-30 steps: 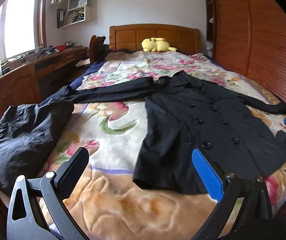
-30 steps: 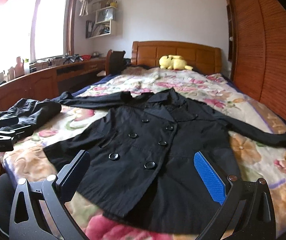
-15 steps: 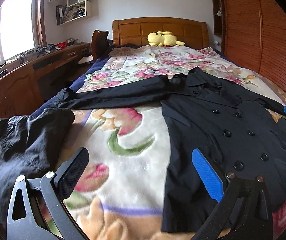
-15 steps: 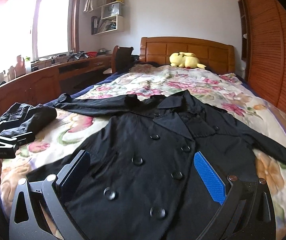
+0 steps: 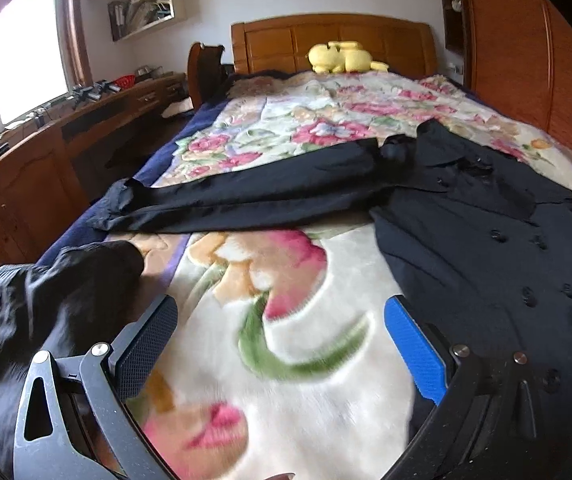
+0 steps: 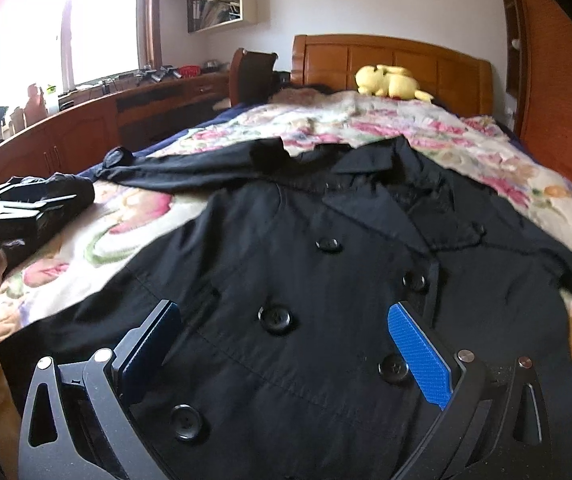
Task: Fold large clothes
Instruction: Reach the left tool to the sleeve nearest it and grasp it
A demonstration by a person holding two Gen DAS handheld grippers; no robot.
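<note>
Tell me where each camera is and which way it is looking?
Left wrist: on the left gripper, low above the floral blanket, facing the headboard; its open fingers show.
Right wrist: on the right gripper, above the black coat, facing the headboard; its open fingers show, with the left gripper at the left edge.
Both show the coat, the yellow plush toy and the crumpled dark garment.

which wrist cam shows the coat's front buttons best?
Right wrist: the black coat fills the frame, its buttons large and sharp. The left wrist view shows the coat off to the side, with the buttons small and dim.
</note>
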